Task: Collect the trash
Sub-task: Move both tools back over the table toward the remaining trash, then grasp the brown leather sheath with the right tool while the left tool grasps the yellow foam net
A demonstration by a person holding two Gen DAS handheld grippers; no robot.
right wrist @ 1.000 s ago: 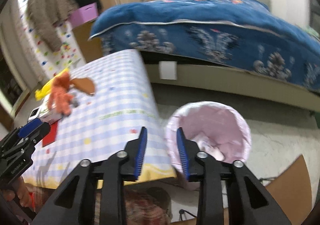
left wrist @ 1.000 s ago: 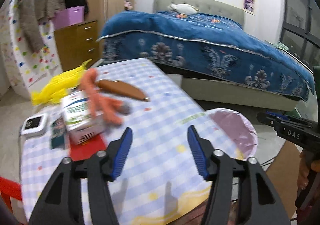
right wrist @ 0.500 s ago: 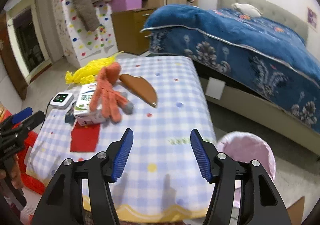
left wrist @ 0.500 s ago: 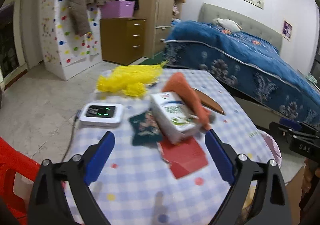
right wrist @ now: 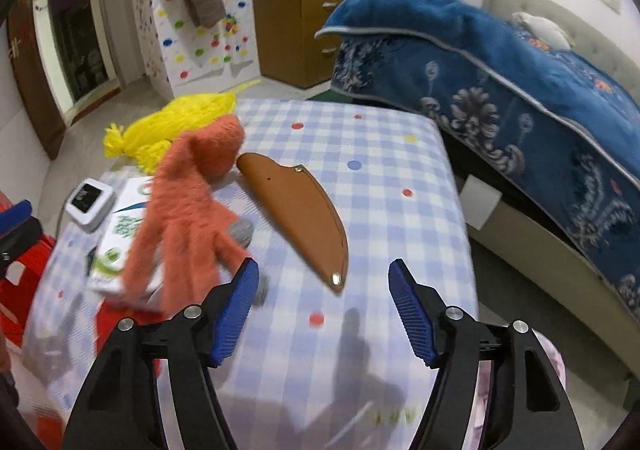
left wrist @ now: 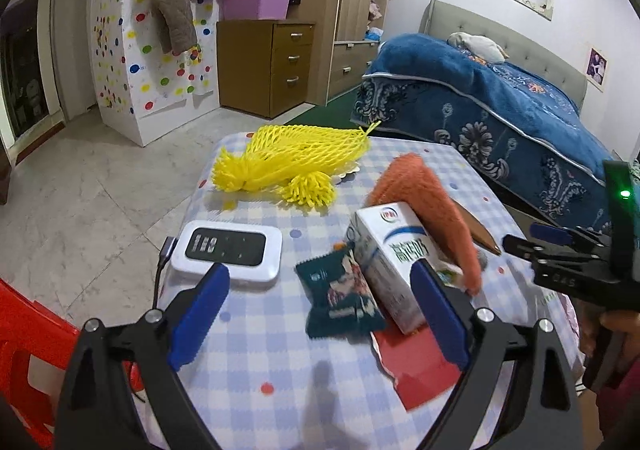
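Both grippers swung from bin to table (left wrist: 248, 334).

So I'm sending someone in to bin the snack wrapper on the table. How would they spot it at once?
Start at the checked tablecloth and find the white milk carton with the orange glove draped over it. The snack wrapper lies flat against the carton's side, towards the white charger. It is the only dark green packet, crinkled, overlapping a red paper.

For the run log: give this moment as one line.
left gripper: open, empty, over snack packet | right gripper: opening, empty, over table | trash uncollected
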